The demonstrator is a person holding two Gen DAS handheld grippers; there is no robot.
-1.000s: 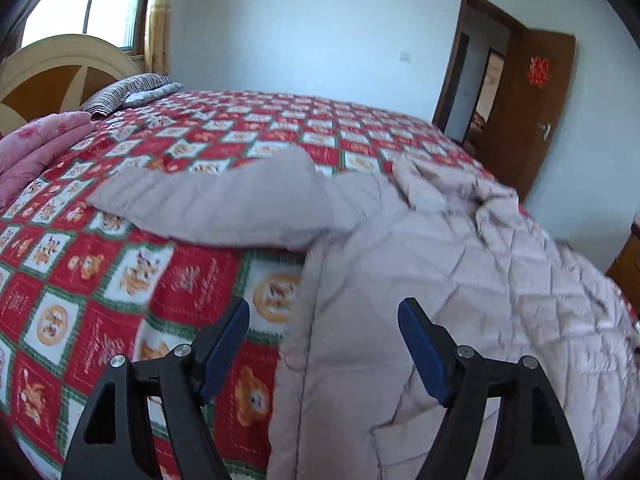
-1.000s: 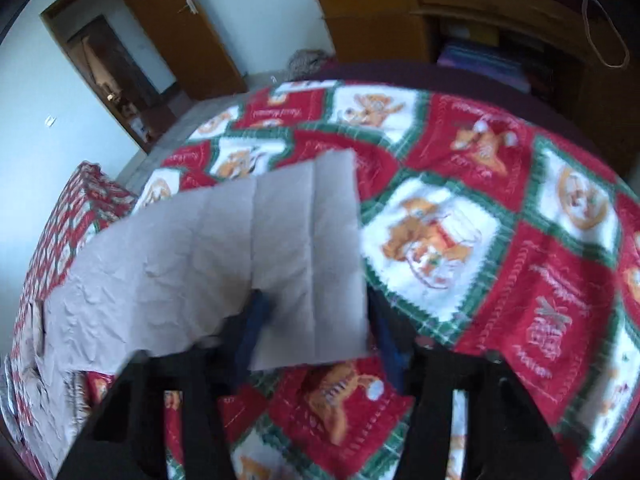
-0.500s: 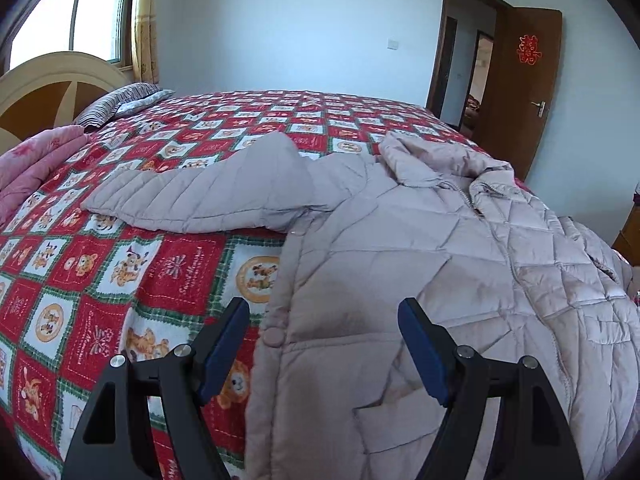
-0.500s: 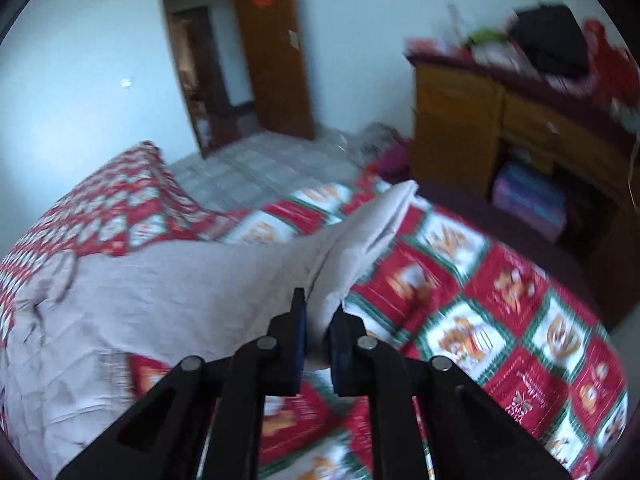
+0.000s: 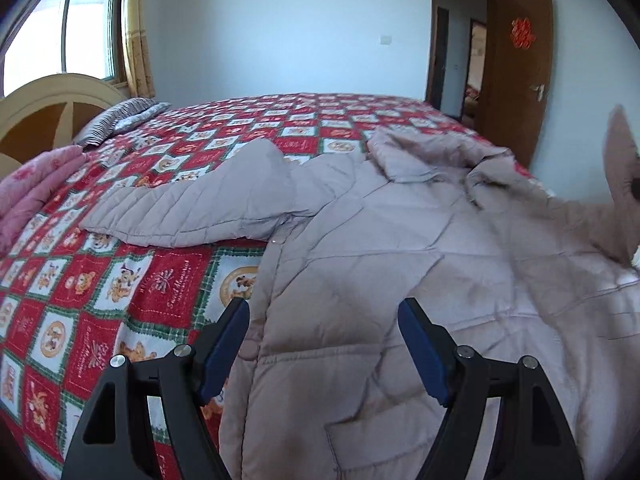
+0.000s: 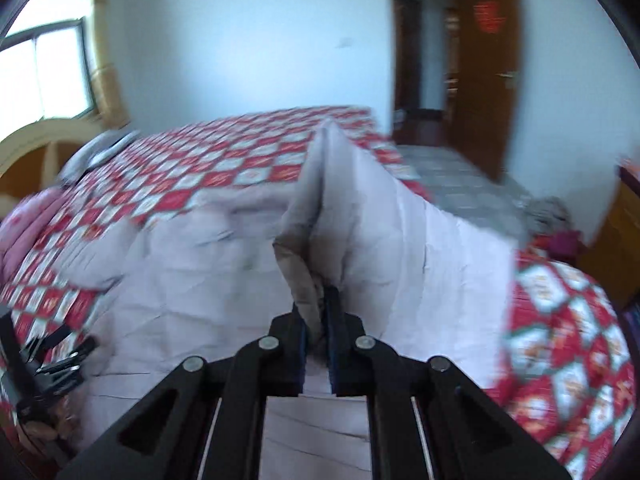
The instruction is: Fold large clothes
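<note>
A large pale pink quilted jacket [image 5: 400,272] lies spread on the bed. One sleeve [image 5: 200,212] stretches out to the left. My left gripper [image 5: 324,344] is open and empty, hovering just above the jacket's front edge. My right gripper [image 6: 318,312] is shut on the other sleeve [image 6: 360,200] and holds it lifted above the jacket body [image 6: 192,280]; the raised sleeve also shows at the right edge of the left wrist view [image 5: 622,184]. The left gripper shows at the left edge of the right wrist view [image 6: 44,360].
The bed has a red, green and white patchwork quilt [image 5: 120,292]. A pink folded blanket [image 5: 28,196] and a striped pillow [image 5: 120,116] lie by the headboard [image 5: 44,108]. A brown door [image 5: 516,72] stands open at the back right. A wooden cabinet [image 6: 620,232] stands right of the bed.
My right gripper closed on the sleeve, lifted it off the quilt and swung it over the jacket body. My left gripper stayed open and shifted slightly over the jacket.
</note>
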